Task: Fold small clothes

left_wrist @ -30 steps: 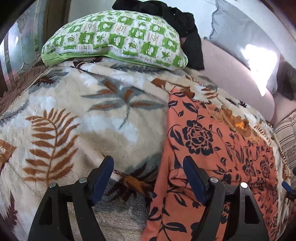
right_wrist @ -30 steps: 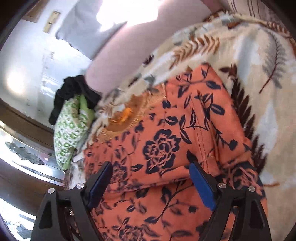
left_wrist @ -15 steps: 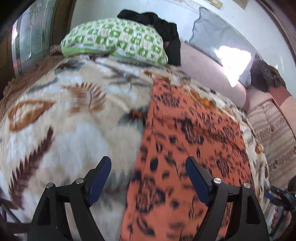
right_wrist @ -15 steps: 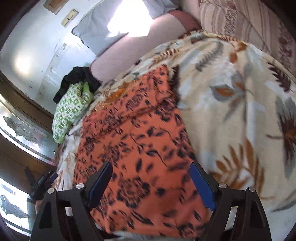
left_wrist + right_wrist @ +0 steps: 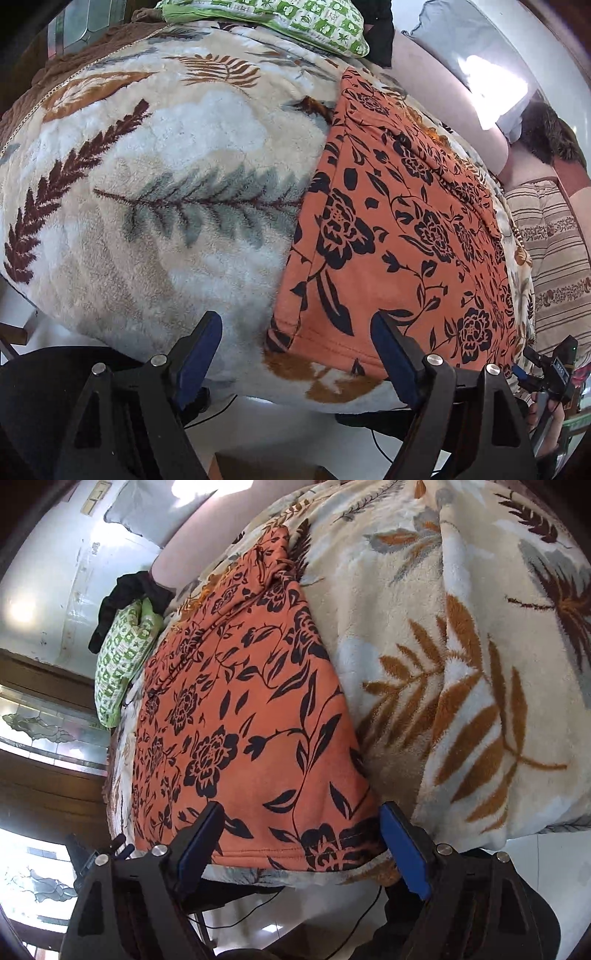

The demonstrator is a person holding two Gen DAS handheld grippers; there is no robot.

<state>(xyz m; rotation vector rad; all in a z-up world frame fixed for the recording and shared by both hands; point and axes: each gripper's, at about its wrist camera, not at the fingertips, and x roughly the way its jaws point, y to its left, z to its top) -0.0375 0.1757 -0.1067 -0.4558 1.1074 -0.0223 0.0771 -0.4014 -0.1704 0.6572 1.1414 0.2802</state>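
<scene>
Orange floral garment [image 5: 399,229] lies spread flat on a fleece leaf-print blanket [image 5: 166,184] covering the bed, long axis running from the near edge toward the pillow end. Its hem sits at the near edge of the bed, just short of the blanket's drop-off. Part of the far end looks folded over on itself, with a ridge showing in the right wrist view [image 5: 266,572].

Left hand-held gripper [image 5: 295,354] hovers off the near edge of the bed at the garment's left hem corner, jaws wide apart, nothing between them, blue pads clear of the cloth. Right hand-held gripper [image 5: 299,838] is at the hem's right corner, also wide open and holding nothing; its pads straddle the hem, but contact can't be confirmed.

Green-and-white patterned pillow [image 5: 280,18] at the head of the bed, a black piece of clothing [image 5: 125,598] bunched just behind it. Striped cushion [image 5: 554,251] on the right side beyond the blanket. No containers visible.
</scene>
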